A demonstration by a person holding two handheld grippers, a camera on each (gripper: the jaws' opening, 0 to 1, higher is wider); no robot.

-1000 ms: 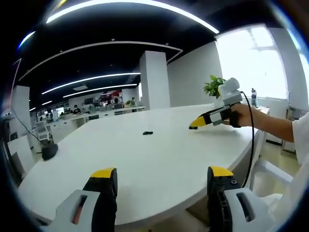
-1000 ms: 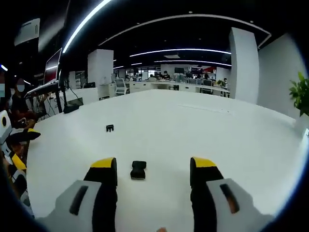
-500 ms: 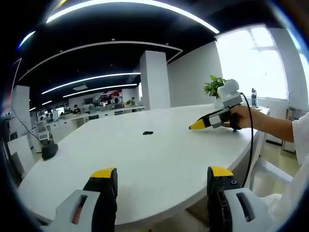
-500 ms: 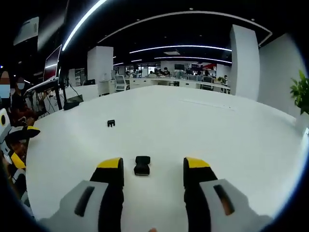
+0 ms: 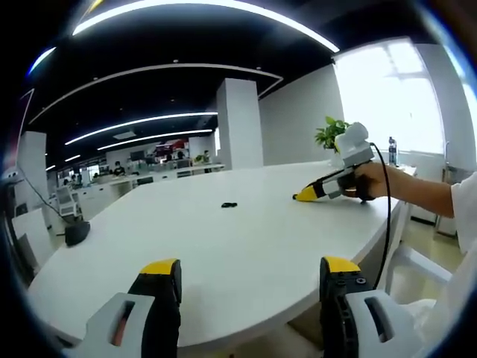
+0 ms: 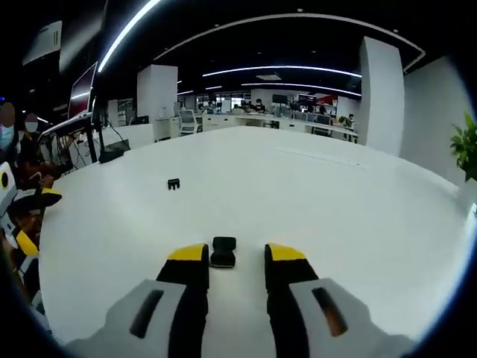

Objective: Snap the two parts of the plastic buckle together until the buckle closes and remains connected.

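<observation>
One black buckle part (image 6: 223, 251) lies on the white table (image 6: 313, 201), at the tips of my right gripper (image 6: 237, 253). Its jaws are open but narrowed, and the part sits close to the left one with a gap to the right one. The second, smaller buckle part (image 6: 174, 183) lies farther off to the left, and it appears as a small dark piece (image 5: 229, 204) in the left gripper view. My left gripper (image 5: 250, 268) hangs wide open and empty over the table's near edge. A hand holds the right gripper (image 5: 302, 196) low on the table at the right.
A black device (image 5: 76, 233) with a cable sits at the table's left end. A potted plant (image 5: 328, 133) stands at the far right corner. People (image 6: 15, 142) sit beside the table at the left, near my left gripper (image 6: 33, 216).
My right gripper's jaws have narrowed steadily and moved in on the near buckle part. The left gripper has stayed still and open.
</observation>
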